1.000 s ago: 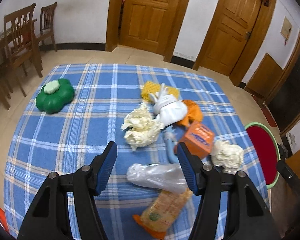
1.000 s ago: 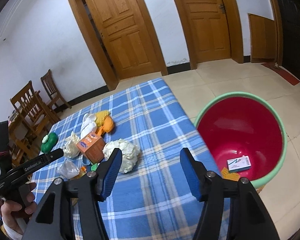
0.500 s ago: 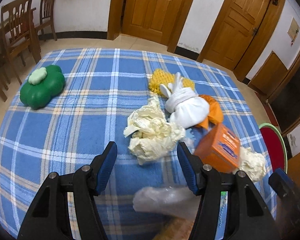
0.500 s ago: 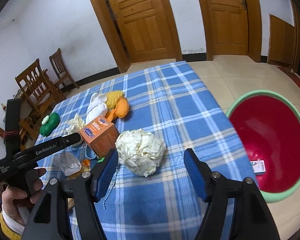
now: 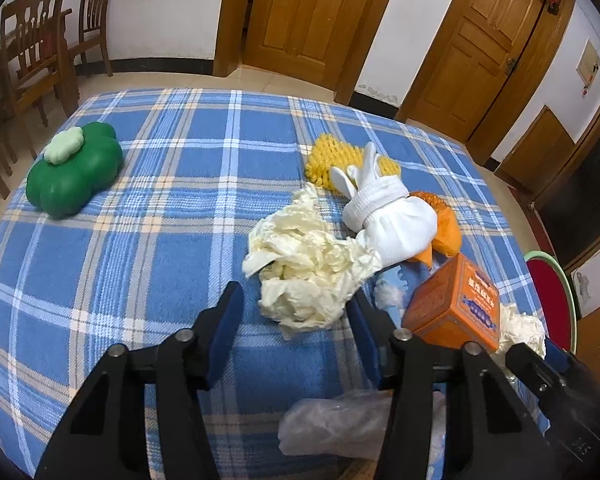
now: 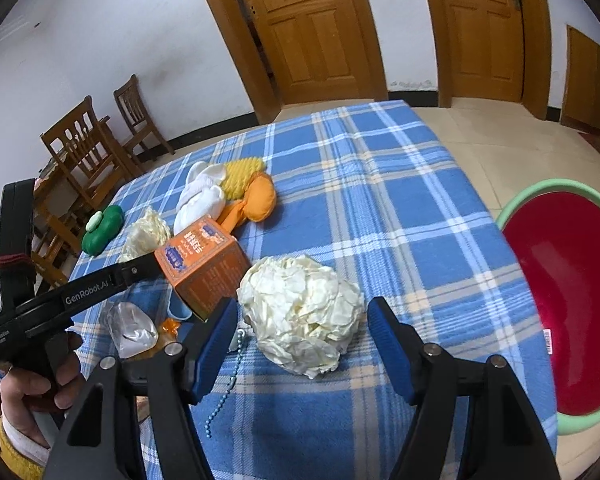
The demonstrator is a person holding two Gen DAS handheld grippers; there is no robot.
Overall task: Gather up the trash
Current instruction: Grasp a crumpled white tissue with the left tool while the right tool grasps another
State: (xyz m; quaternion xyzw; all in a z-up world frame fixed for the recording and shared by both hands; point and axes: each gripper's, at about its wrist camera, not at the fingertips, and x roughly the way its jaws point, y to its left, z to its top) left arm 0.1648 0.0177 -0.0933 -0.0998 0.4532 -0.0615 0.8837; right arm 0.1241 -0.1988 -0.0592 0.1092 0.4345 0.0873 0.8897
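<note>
Paper wads look light, soft and crushable: one wad (image 6: 304, 312) lies on the desk (image 6: 380, 184) just right of the orange box (image 6: 204, 264) between the right gripper (image 6: 300, 344)'s open fingers, another (image 5: 304, 272) left of it between the closing, not yet touching left gripper (image 5: 296, 332)'s; pinch across the middle.

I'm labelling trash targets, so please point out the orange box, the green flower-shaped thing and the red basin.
orange box (image 6: 204, 258): right wrist view, on its top face.
green flower-shaped thing (image 5: 76, 176): left wrist view, on its dark green body.
red basin (image 6: 572, 312): right wrist view, on its inner wall.
</note>
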